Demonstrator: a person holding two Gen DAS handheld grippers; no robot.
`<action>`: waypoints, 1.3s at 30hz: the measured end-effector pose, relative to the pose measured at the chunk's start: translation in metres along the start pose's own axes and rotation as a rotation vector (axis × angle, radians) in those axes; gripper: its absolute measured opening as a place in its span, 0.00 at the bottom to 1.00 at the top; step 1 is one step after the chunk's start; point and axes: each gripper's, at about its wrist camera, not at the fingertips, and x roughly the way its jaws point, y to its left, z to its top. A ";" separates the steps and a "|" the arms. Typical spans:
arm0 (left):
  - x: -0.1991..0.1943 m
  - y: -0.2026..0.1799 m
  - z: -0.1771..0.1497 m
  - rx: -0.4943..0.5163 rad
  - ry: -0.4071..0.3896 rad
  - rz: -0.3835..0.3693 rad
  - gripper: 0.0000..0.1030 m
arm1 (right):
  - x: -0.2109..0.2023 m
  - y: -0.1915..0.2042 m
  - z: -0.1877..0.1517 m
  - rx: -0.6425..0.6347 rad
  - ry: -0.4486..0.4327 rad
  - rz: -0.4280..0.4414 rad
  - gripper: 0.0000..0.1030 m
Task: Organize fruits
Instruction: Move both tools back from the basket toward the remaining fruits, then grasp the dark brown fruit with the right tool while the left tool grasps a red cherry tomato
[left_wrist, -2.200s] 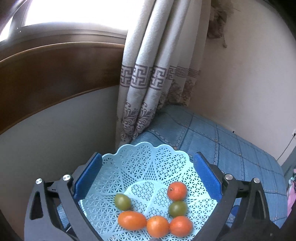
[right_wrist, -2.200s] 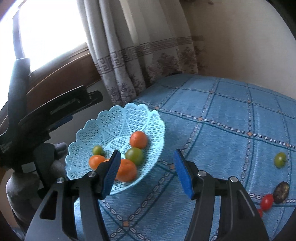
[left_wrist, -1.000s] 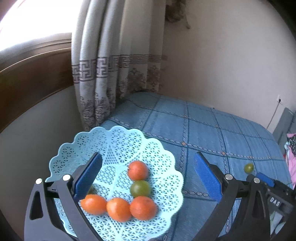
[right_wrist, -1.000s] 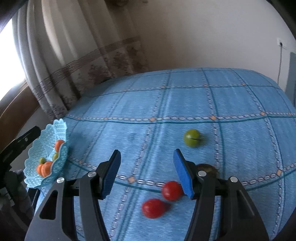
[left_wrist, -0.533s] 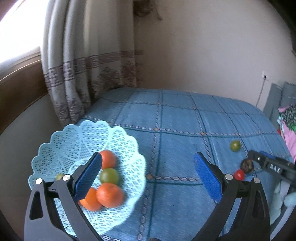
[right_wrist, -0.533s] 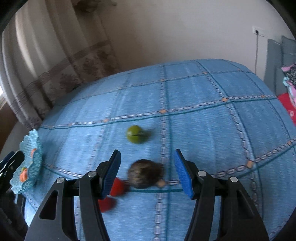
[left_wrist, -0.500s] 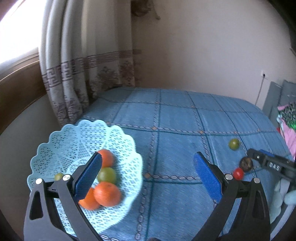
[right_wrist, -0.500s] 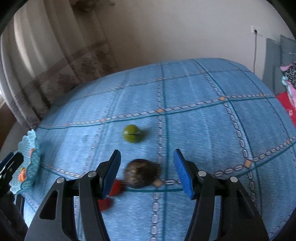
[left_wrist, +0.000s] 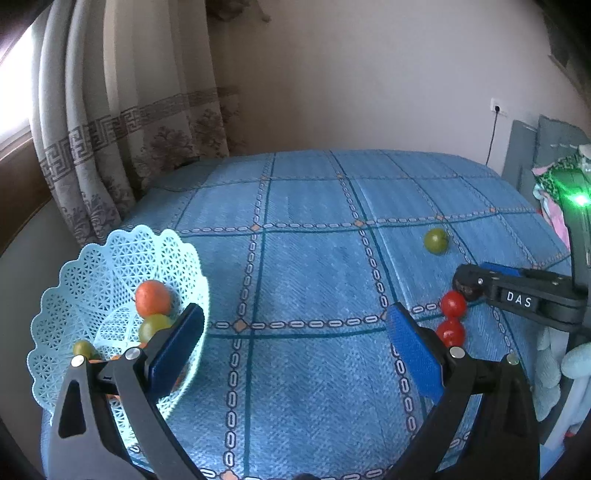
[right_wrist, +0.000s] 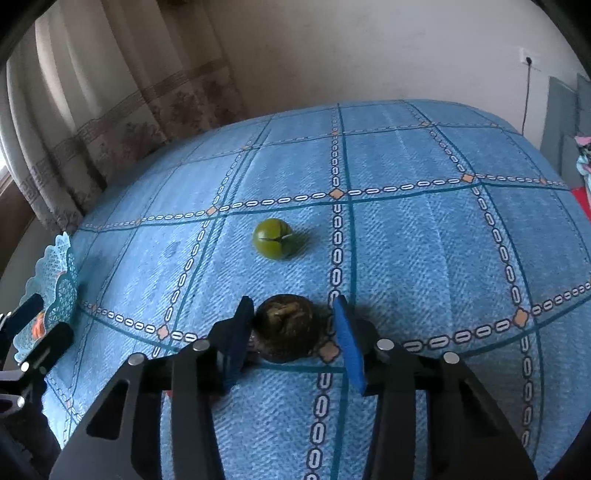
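Note:
A light blue lattice basket sits at the left edge of the blue cloth and holds several orange and green fruits, among them an orange one. My left gripper hovers open beside it, empty. On the cloth lie a green fruit, two red tomatoes and a dark brown fruit. My right gripper straddles the brown fruit, which rests on the cloth. Its left pad touches the fruit and a small gap shows at the right pad. The right gripper also shows in the left wrist view.
The blue chequered cloth drops away at its left and right edges. A patterned curtain hangs behind the basket. A wall socket with a cable and a pile of clothes are at the far right.
My right gripper has moved forward over the dark brown fruit and its jaws have narrowed around it. The left view has swung a little to the right, away from the basket.

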 end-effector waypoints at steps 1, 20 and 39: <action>0.001 -0.001 -0.001 0.003 0.004 -0.007 0.97 | 0.001 -0.002 0.000 0.007 0.006 0.012 0.43; 0.011 -0.032 -0.010 0.092 0.055 -0.095 0.97 | -0.011 -0.008 -0.005 0.023 0.014 0.068 0.34; 0.037 -0.098 -0.007 0.199 0.156 -0.305 0.62 | -0.018 -0.029 -0.003 0.045 -0.010 0.063 0.33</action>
